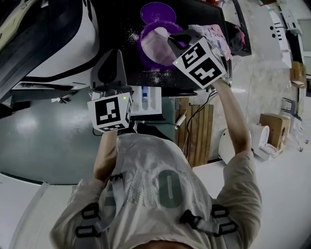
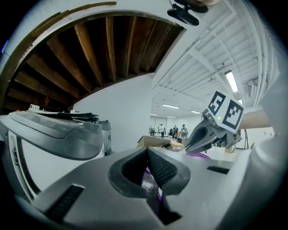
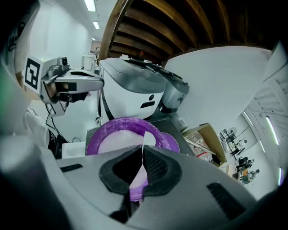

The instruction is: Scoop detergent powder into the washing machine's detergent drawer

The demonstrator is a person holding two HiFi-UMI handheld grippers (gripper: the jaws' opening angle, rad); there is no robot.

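Observation:
A purple bowl [image 1: 148,51] of white detergent powder [image 1: 156,44] stands on the washing machine's black top [image 1: 112,29]. My right gripper [image 1: 176,40] reaches over the bowl, shut on the thin white handle of a scoop [image 1: 162,32] whose head lies in the powder. In the right gripper view the handle [image 3: 142,150] rises from my right gripper [image 3: 141,155] over the bowl [image 3: 96,137]. The detergent drawer [image 1: 146,99] stands pulled open below the top's front edge. Left of the bowl, my left gripper [image 1: 116,52] is shut with nothing between its jaws [image 2: 146,153].
A purple lid [image 1: 158,12] lies behind the bowl. Powder is spilled on the black top [image 1: 156,75]. A pink printed packet [image 1: 215,35] lies to the right. A large grey-white appliance [image 1: 58,39] stands left. Wooden slats [image 1: 199,131] and a cardboard box [image 1: 274,127] are below right.

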